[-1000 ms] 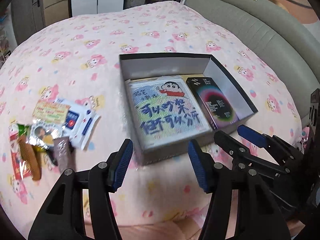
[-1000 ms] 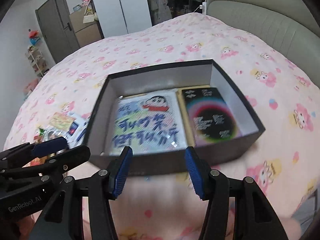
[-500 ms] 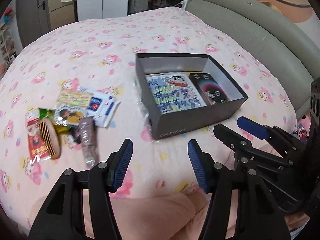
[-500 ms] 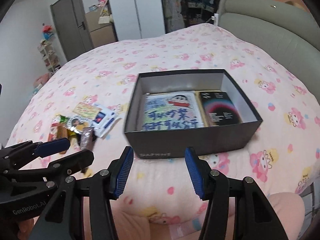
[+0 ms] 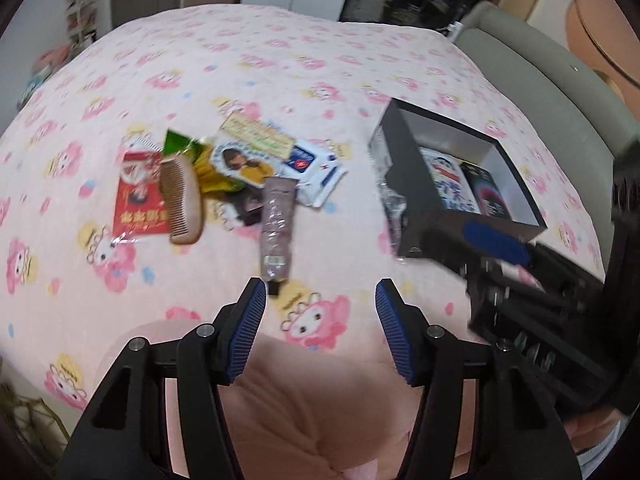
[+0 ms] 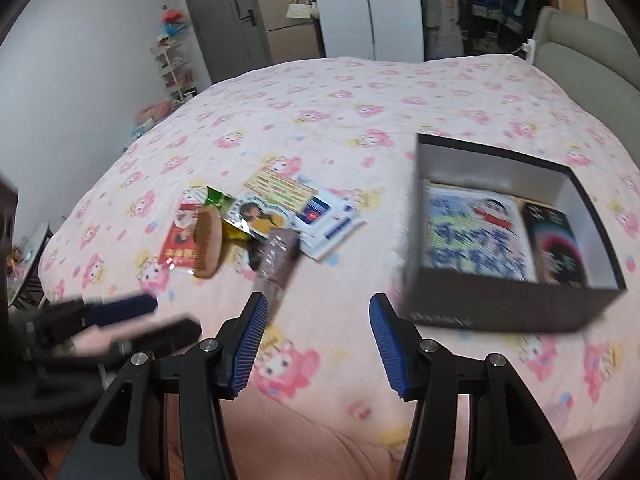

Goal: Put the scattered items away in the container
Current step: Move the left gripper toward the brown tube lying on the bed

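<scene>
A dark open box (image 5: 404, 184) (image 6: 496, 304) lies on the pink bed, holding a cartoon-printed pack (image 6: 472, 240) and a black pack (image 6: 560, 248). Left of it is a scattered pile: a brown tube (image 5: 277, 232) (image 6: 276, 260), a wooden comb (image 5: 182, 200) (image 6: 208, 246), a red packet (image 5: 138, 200), a white-blue pack (image 5: 316, 164) (image 6: 328, 220) and a portrait card (image 5: 240, 160). My left gripper (image 5: 320, 312) is open just short of the tube's near end. My right gripper (image 6: 314, 328) is open between pile and box, empty.
A grey padded headboard (image 5: 532, 76) runs along the bed's right side. A door (image 6: 224, 20), white wardrobe and shelf rack (image 6: 176, 64) stand beyond the far edge. In the left wrist view, the right gripper's arm (image 5: 520, 280) overlaps the box's near corner.
Both grippers have pulled back from the box and swung left toward the scattered pile. The box now sits at the right of both views. Both grippers stay open.
</scene>
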Demonstrator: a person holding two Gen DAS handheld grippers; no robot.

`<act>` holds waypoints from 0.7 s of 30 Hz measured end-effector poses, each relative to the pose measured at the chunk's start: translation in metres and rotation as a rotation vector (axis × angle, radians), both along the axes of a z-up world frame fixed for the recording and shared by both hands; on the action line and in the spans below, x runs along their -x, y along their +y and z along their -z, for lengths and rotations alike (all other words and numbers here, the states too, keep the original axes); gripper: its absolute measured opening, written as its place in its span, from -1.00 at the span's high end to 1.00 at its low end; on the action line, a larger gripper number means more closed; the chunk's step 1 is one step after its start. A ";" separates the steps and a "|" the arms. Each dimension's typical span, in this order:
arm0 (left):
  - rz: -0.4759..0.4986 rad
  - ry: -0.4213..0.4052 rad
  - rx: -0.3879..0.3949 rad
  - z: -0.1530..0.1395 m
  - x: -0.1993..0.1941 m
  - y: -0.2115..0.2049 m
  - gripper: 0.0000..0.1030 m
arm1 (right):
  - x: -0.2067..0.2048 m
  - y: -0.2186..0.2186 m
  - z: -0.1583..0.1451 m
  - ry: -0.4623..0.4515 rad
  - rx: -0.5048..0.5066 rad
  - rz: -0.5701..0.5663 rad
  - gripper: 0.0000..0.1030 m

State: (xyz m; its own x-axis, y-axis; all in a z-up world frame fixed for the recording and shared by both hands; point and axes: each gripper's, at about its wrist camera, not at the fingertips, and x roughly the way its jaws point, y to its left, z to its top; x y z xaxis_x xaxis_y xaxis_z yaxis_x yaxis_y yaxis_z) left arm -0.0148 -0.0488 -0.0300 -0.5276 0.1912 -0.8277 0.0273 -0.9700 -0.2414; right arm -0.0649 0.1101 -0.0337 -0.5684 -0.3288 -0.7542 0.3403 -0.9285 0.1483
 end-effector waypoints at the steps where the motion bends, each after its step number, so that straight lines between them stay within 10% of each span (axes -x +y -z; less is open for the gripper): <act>1: -0.021 -0.002 0.001 0.003 0.001 -0.006 -0.13 | 0.003 -0.006 0.001 0.001 -0.006 -0.007 0.03; 21: -0.316 -0.399 -0.338 0.118 0.120 -0.041 -0.04 | 0.056 -0.025 0.087 -0.226 -0.042 0.022 0.03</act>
State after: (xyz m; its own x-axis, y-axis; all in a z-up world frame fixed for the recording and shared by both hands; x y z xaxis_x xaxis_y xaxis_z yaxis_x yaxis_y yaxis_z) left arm -0.1347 -0.0895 -0.1485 -0.2637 0.3621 -0.8940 0.4529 -0.7718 -0.4462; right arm -0.1214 0.0847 -0.1204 -0.3901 -0.2835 -0.8760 0.2822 -0.9424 0.1793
